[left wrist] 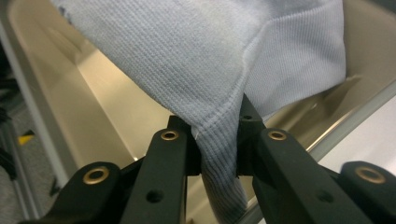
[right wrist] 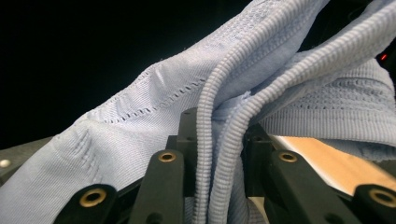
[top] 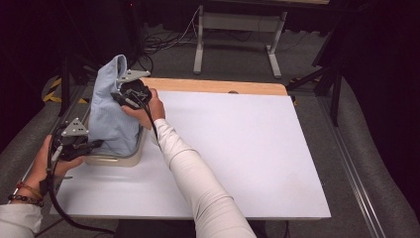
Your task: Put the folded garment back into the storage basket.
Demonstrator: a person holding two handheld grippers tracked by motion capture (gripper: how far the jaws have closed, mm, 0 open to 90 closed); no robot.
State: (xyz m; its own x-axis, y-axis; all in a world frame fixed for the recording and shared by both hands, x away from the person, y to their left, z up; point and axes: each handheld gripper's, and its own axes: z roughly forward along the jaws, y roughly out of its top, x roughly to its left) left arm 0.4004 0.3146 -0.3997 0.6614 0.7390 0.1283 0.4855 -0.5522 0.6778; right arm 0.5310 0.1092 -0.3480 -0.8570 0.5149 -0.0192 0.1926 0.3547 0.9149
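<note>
A white table [top: 237,158] carries a beige tub [top: 130,159] at its left edge, and everything else sits around that tub. A strip of bare wood [top: 218,86] shows along the table edge beyond the tub. A pale blue knit garment [top: 110,111] hangs up out of the tub, its lower part inside the tub walls and its top raised above them. The right gripper [top: 130,94], above the far side of the tub, is clamped on the garment's upper edge; in the right gripper view its jaws pinch two ribbed hems [right wrist: 219,140] together. The left gripper [top: 81,145], at the near left corner of the tub, is clamped on a lower fold [left wrist: 217,154], the cloth pressed between both pads just over the tub's rim. The hanging cloth hides much of the tub's inside.
</note>
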